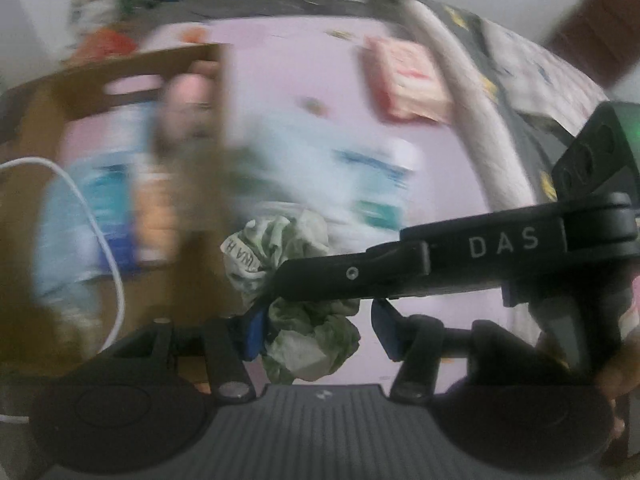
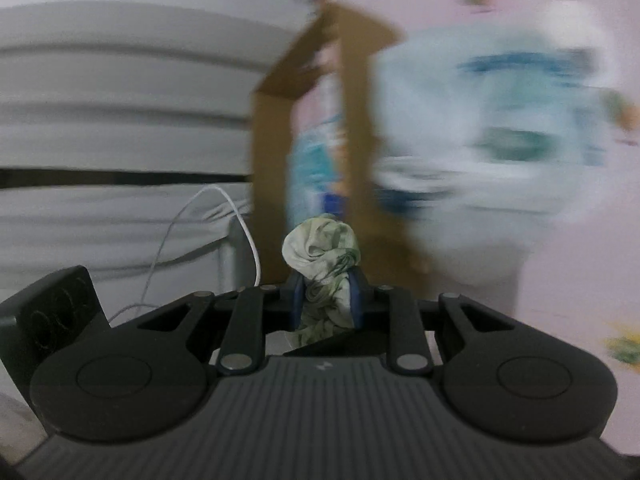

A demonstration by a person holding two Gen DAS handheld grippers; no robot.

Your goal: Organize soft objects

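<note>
Cardboard box (image 1: 52, 120) — contents blurred.

Green-and-white mottled cloth (image 2: 322, 256), brown cardboard box (image 2: 276, 120), pale pink sheet (image 1: 280, 64)

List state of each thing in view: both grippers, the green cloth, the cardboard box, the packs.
right gripper: shut on the cloth.
left gripper: part open, cloth between its fingers, right pad clear of it.
green-white cloth: crumpled, lifted off the bed.
cardboard box: open, a blue pack inside.
pale blue pack: lying on the pink sheet, blurred.
red-white pack: lying flat on the sheet.
</note>
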